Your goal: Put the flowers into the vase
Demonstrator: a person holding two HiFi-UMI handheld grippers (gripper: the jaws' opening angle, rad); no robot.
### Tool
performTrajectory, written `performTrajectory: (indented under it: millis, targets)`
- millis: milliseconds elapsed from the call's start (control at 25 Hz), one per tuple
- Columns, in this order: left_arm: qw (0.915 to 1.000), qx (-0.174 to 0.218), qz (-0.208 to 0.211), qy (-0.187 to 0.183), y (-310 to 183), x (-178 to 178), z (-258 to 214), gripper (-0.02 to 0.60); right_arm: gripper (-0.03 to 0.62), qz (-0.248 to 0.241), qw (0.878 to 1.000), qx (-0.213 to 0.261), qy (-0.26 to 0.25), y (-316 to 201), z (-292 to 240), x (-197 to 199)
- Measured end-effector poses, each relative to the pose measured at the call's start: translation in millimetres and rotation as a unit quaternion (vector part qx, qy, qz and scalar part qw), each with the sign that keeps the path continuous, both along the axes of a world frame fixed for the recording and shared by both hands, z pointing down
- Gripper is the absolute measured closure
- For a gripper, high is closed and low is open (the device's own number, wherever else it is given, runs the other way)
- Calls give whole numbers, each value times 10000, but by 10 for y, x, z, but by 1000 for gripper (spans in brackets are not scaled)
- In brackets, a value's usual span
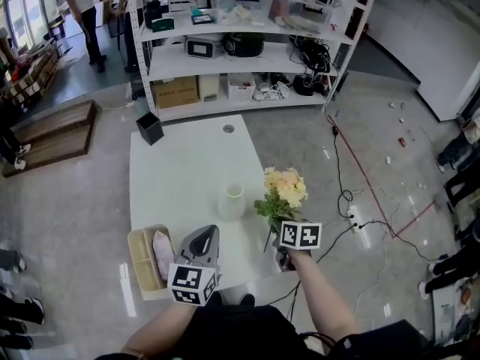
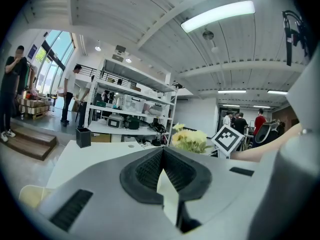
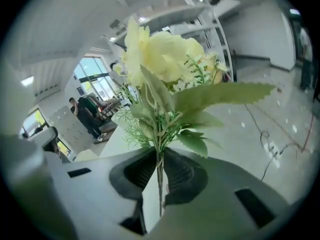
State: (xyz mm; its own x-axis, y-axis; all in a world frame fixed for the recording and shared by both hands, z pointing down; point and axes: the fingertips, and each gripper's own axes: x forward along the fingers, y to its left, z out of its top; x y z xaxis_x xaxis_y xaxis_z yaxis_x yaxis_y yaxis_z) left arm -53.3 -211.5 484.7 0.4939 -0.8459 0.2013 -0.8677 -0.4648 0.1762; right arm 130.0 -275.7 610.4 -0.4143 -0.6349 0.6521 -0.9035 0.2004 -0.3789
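Both jaws of the right gripper [image 3: 159,159] are clamped on the thin green stem of the flowers [image 3: 165,59], below the leaves, with the pale yellow blooms standing clear above. The left gripper [image 2: 162,156] has its jaws pressed together with nothing between them, over the near edge of the white table [image 1: 172,163], beside a beige tray [image 1: 139,255]. In the head view the bunch is off the table, just right of the white vase [image 1: 233,201], which stands upright and apart from it. The bunch looks light and probably artificial. Its slim stem could twist or slip between the pads, and the top-heavy head may swing. The stem is the place to hold, never the soft blooms, with the lower end left free for the vase mouth. The vase looks light enough to tip if nudged
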Motion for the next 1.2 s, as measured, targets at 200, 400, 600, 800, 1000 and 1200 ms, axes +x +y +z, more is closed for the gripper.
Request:
performTrajectory:
  millis: [200, 400, 600, 800, 1000, 1200]
  targets:
    - [10000, 53, 9, -4, -18, 53, -52, 577, 545, -63, 9691, 2340, 772, 33, -919, -47]
    - [9999, 94, 26, -22, -25, 92, -75, 577, 545, 46, 9336, 3420, 1065, 339, -1329, -126]
    - [9999, 100, 14, -35, -41, 117, -86, 577, 545, -2, 9335, 3459, 946, 484, -1341, -197]
    - [9999, 114, 26, -48, -62, 179, -109, 577, 545, -144, 9332, 3421, 1090, 445, -1287, -194]
    - [9999, 83, -81, -66, -58, 135, -79, 577, 545, -282, 9359, 3369, 993, 415, -1248, -259]
    - [9994, 10, -340, -92, -14, 10, -11, 577, 545, -631, 9385, 3304, 785, 404, -1157, -507]
